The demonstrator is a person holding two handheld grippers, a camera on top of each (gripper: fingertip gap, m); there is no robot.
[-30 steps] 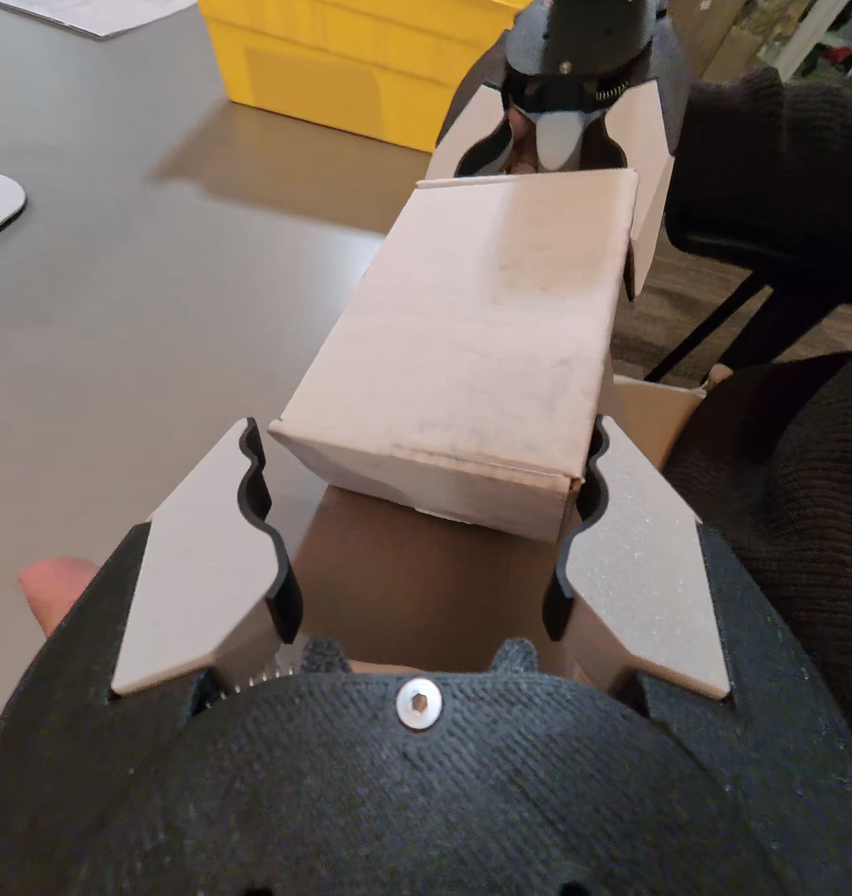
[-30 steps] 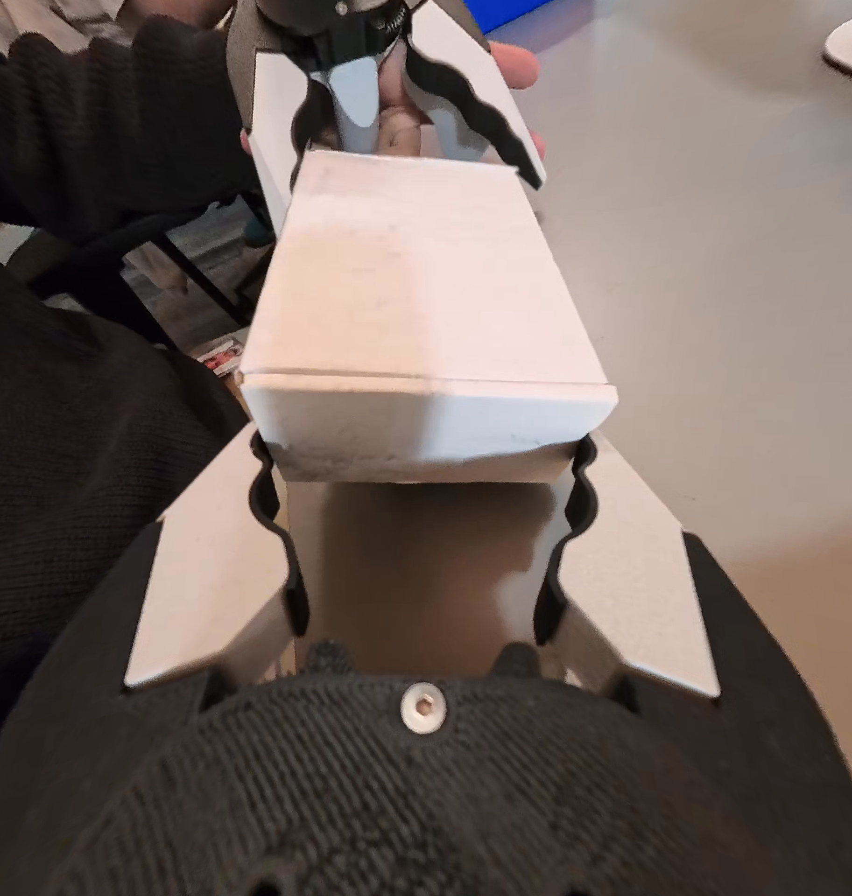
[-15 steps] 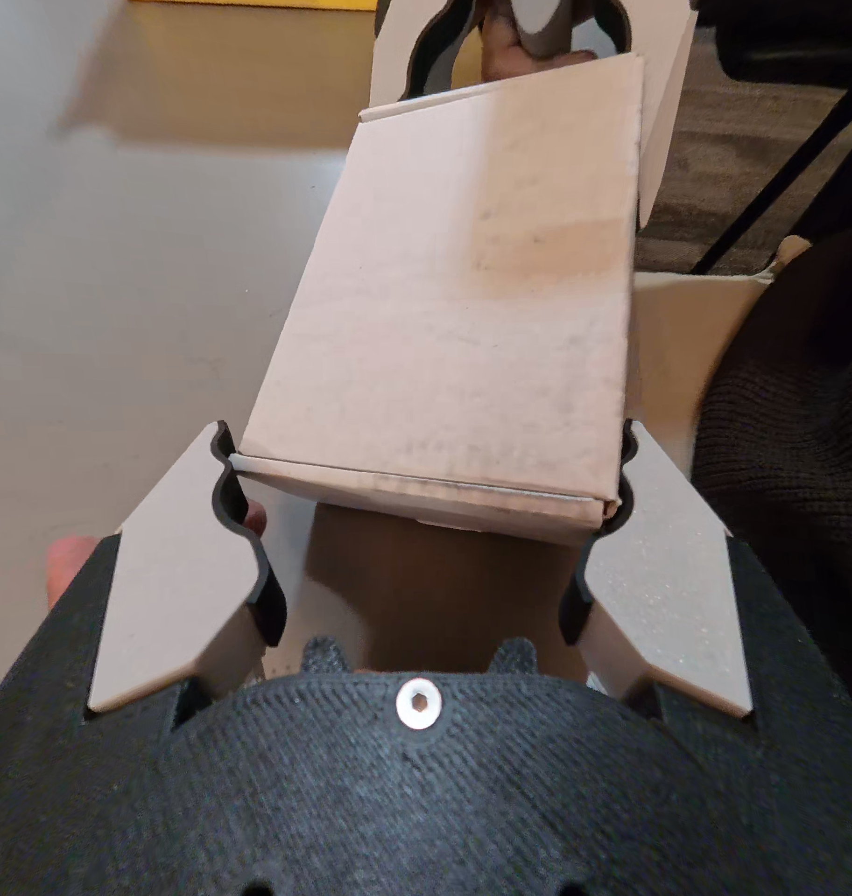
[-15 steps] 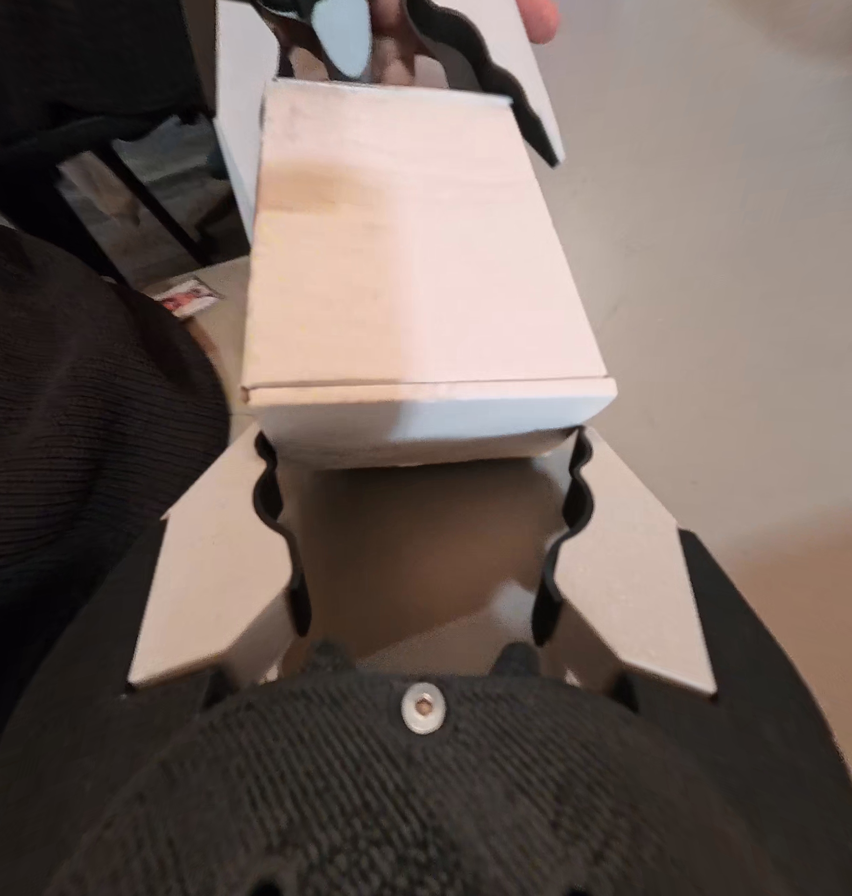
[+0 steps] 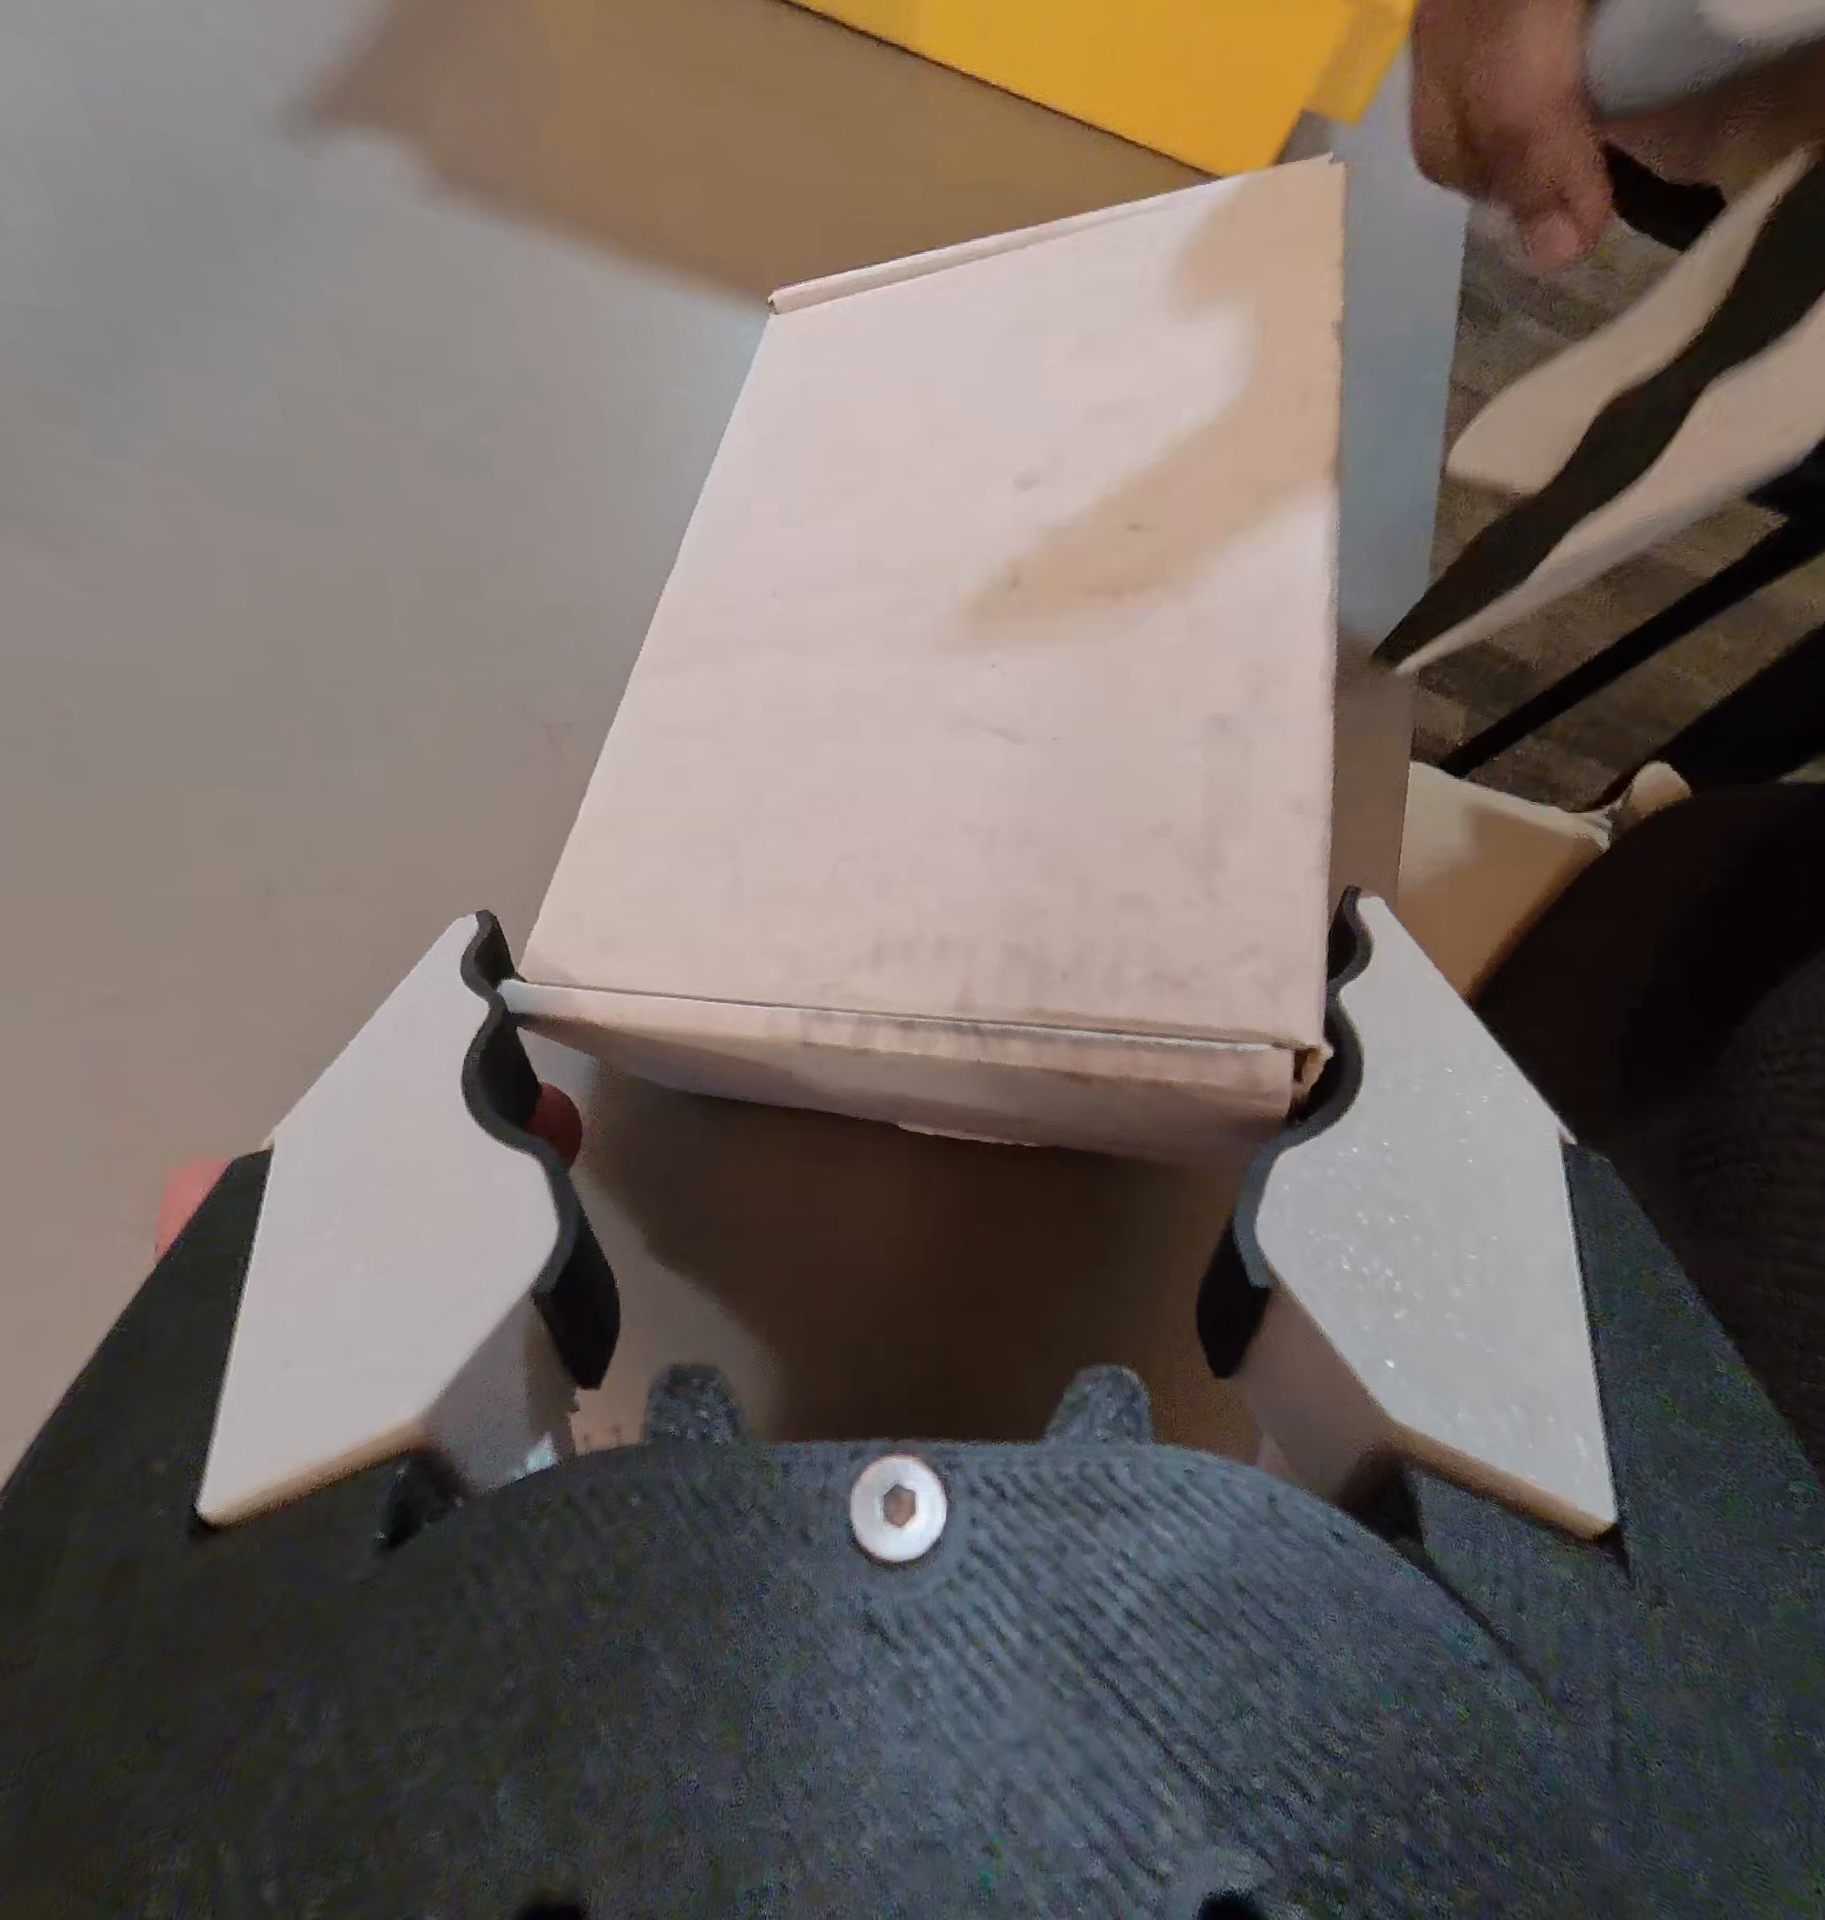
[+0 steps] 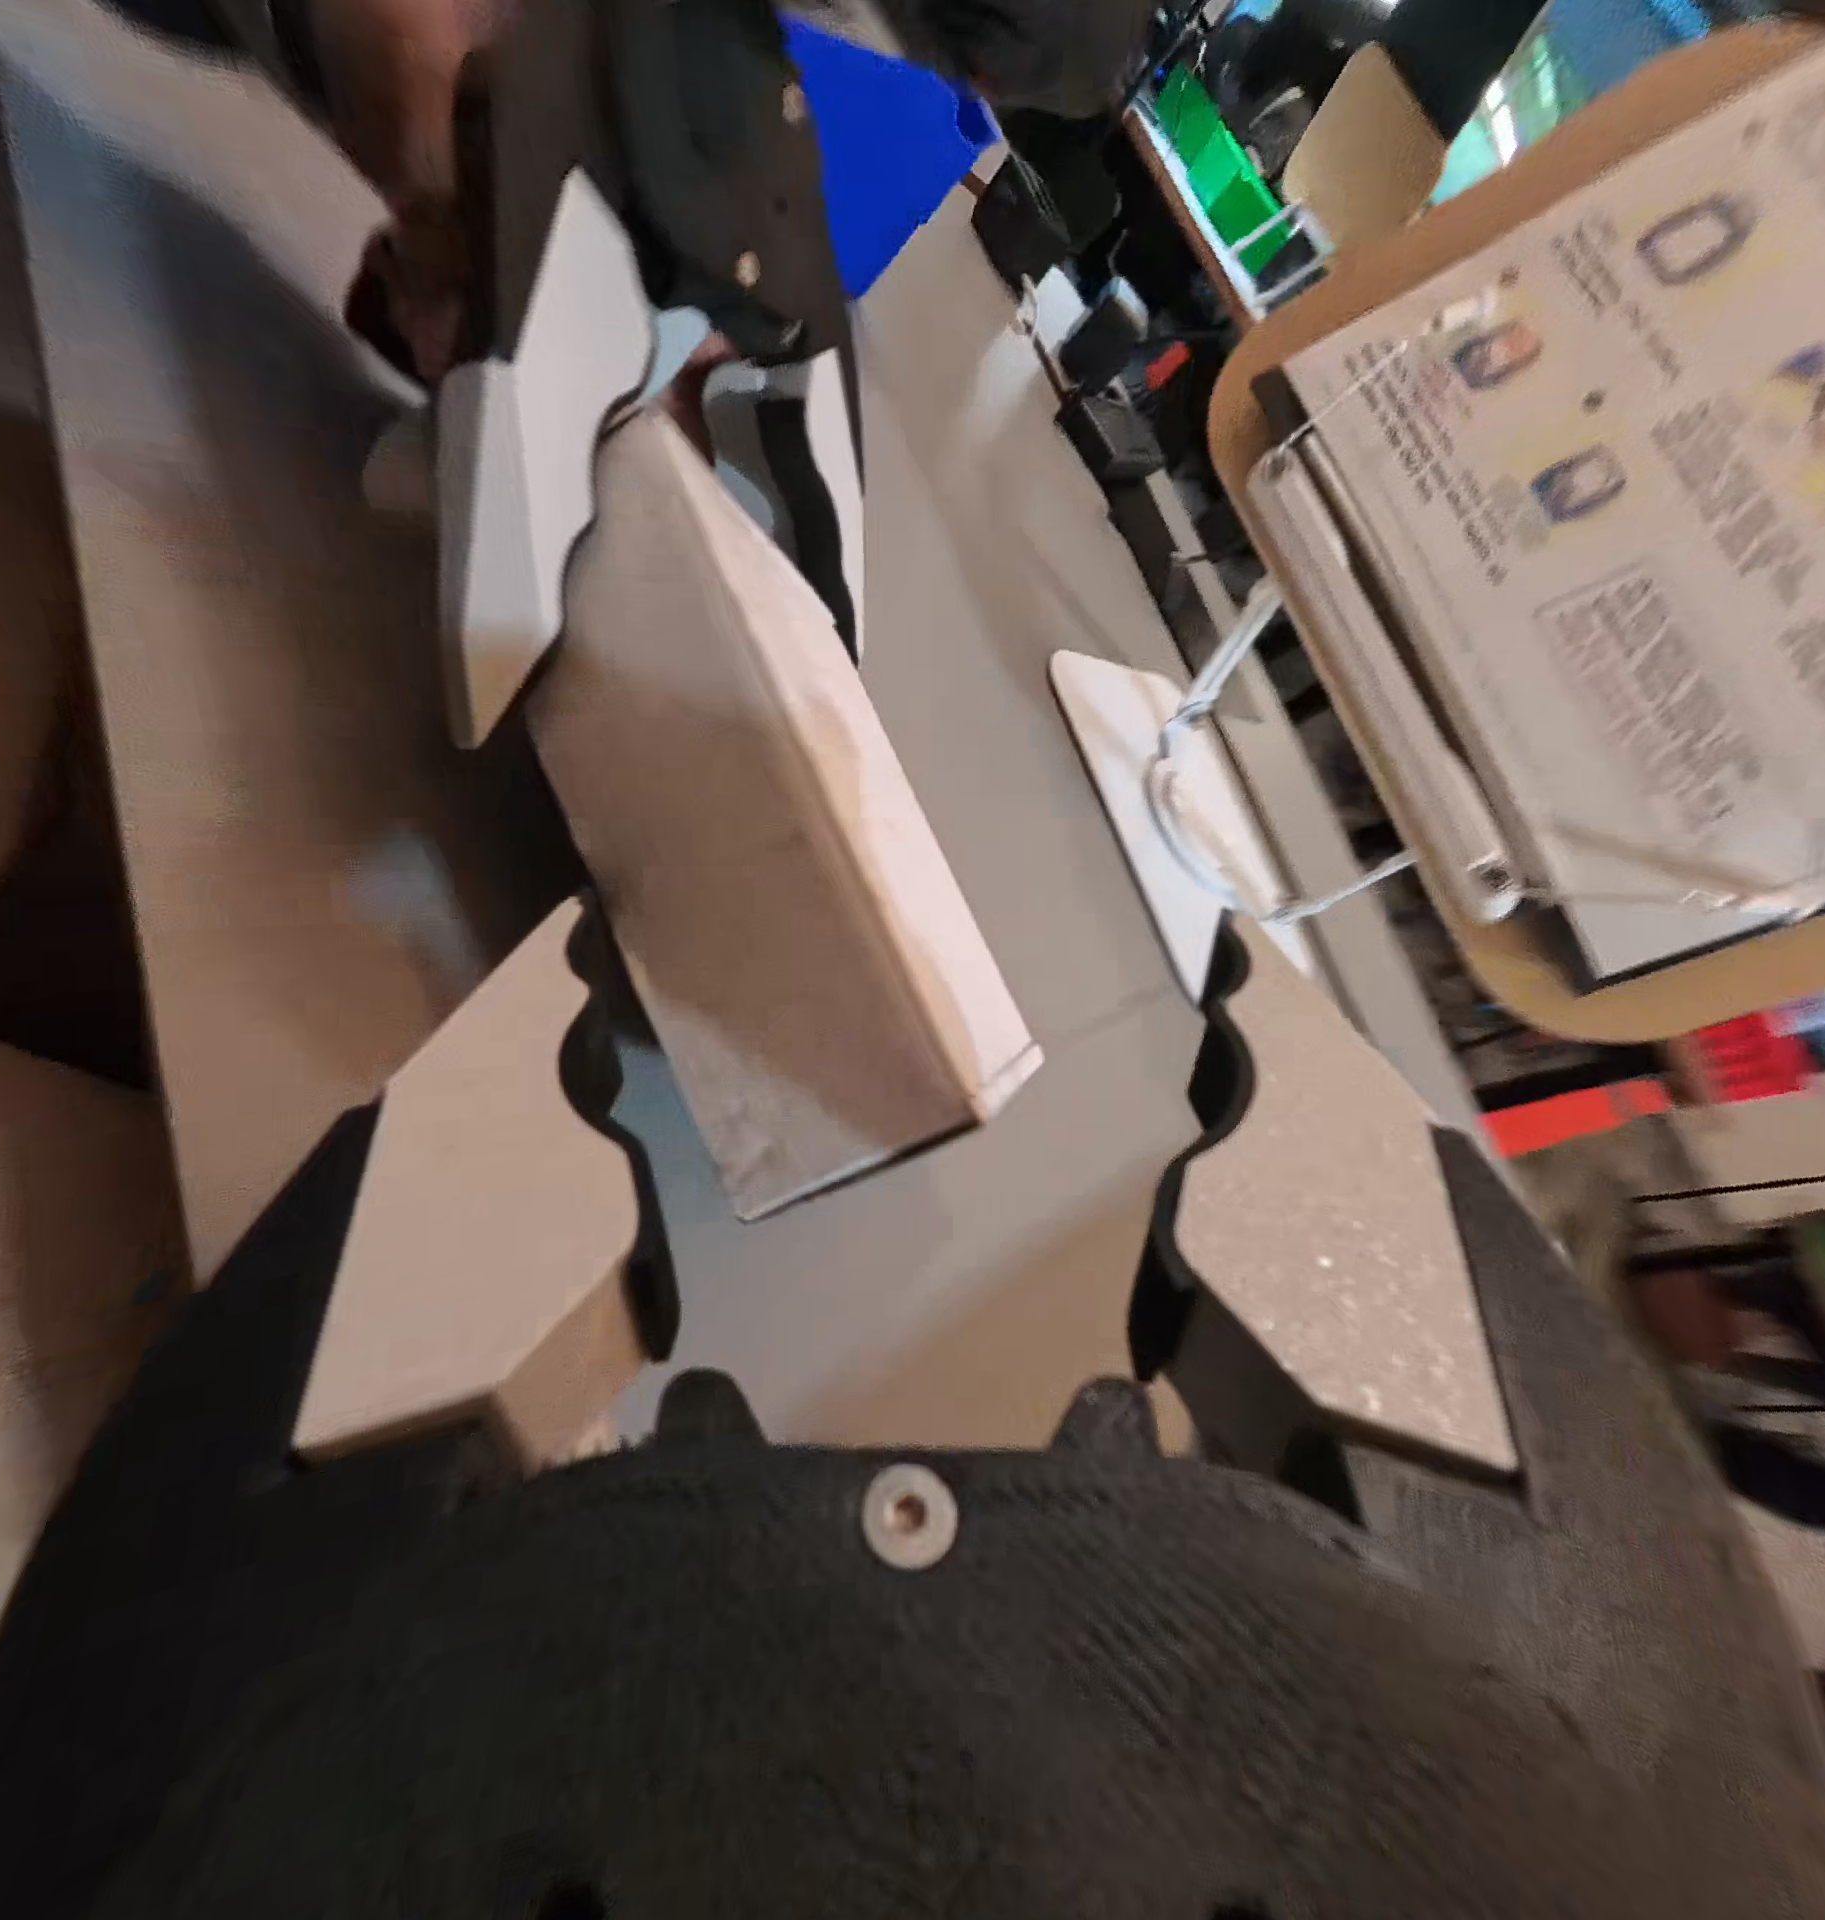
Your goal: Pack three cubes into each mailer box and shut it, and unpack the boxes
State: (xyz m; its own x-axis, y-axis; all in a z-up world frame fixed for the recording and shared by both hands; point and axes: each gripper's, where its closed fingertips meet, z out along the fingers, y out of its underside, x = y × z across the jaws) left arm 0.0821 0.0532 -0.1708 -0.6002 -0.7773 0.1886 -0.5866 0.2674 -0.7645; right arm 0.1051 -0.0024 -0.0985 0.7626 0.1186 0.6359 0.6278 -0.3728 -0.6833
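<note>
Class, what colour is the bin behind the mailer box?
Bright yellow bin, seen best in the left wrist view, behind the mailer box.

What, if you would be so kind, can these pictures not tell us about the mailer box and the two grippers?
- Mailer box contents: hidden by its shut lid, both views.
- Its underside: faces away, left wrist view.
- Right gripper, open, off the box: cut off and blurred in the left wrist view.
- Left gripper grip depth: uncertain.

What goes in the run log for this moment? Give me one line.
left gripper: shut on mailer box end | right gripper: open, off box | box lid: shut
</note>
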